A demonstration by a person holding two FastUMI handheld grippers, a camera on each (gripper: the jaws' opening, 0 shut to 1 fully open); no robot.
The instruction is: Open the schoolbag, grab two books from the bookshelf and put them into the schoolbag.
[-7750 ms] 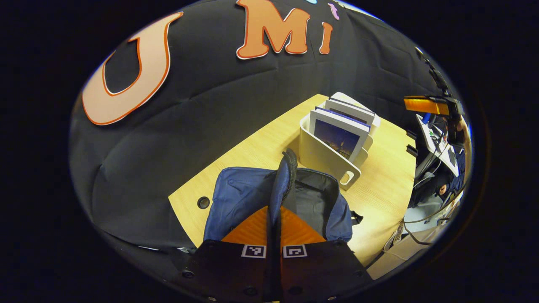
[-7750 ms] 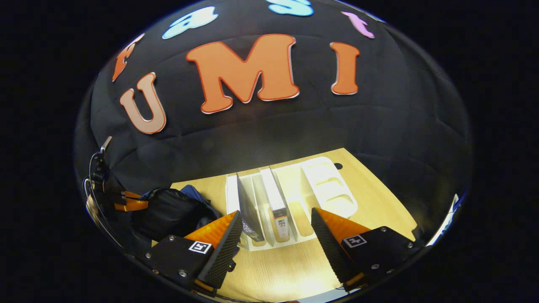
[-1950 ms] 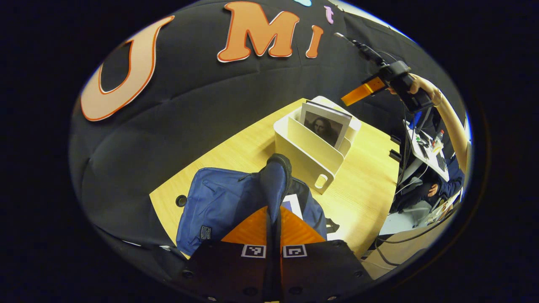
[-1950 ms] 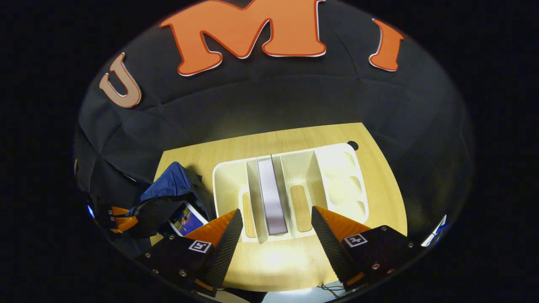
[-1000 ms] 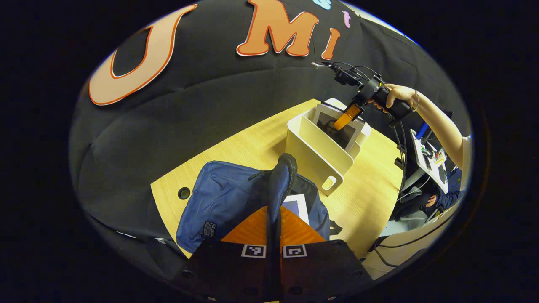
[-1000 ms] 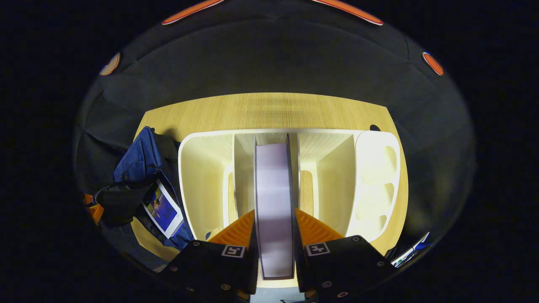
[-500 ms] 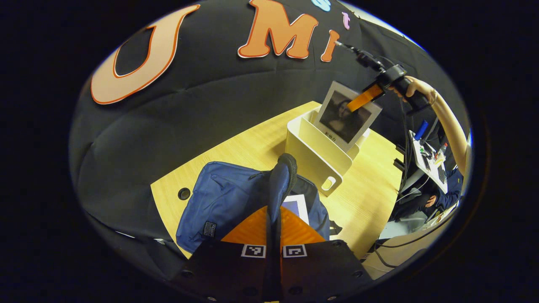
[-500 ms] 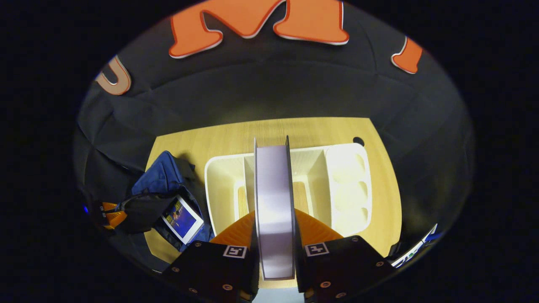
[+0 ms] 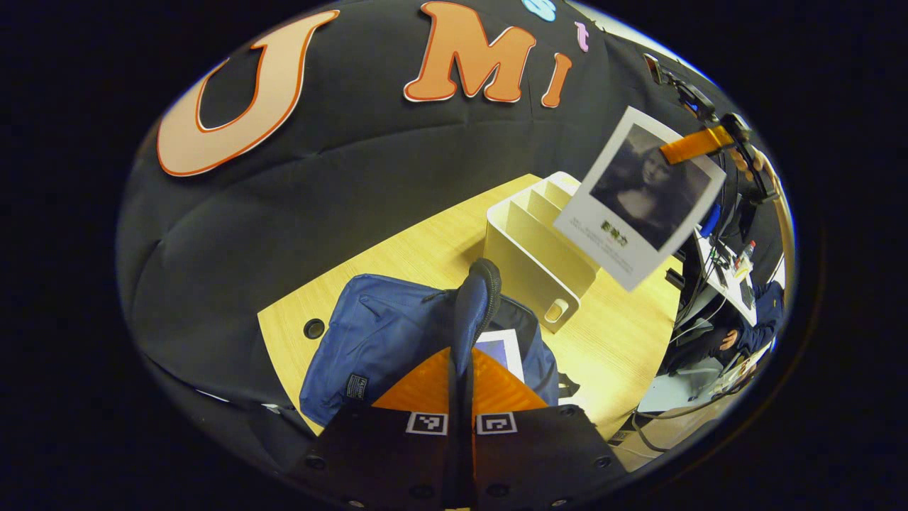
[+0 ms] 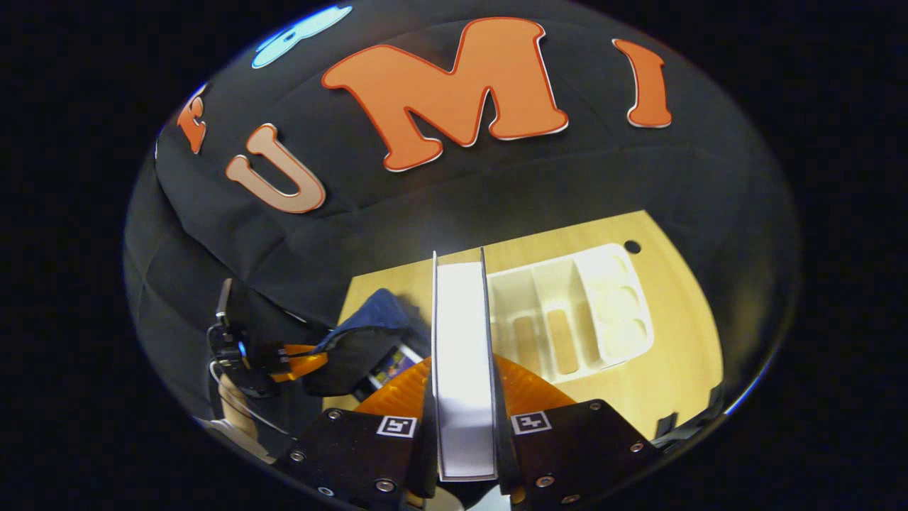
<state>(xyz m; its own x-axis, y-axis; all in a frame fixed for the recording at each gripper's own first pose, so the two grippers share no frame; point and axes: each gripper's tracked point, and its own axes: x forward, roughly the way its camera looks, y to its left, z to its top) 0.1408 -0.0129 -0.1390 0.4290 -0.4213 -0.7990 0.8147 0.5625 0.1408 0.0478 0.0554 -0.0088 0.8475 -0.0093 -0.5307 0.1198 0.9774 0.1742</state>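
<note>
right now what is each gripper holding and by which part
The right gripper clamps the second book by its top edge, lifted clear of the bookshelf. The left gripper pinches the schoolbag by its raised opening flap.

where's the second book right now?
Left gripper view, upper right: the white portrait-cover book hangs in the right hand-held gripper, lifted clear above the cream bookshelf.

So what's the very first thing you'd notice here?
A book with a portrait on its cover hangs in the air above the white bookshelf, pinched in the right gripper. Down on the wooden table, the left gripper holds the blue schoolbag open, another book peeking out.
</note>
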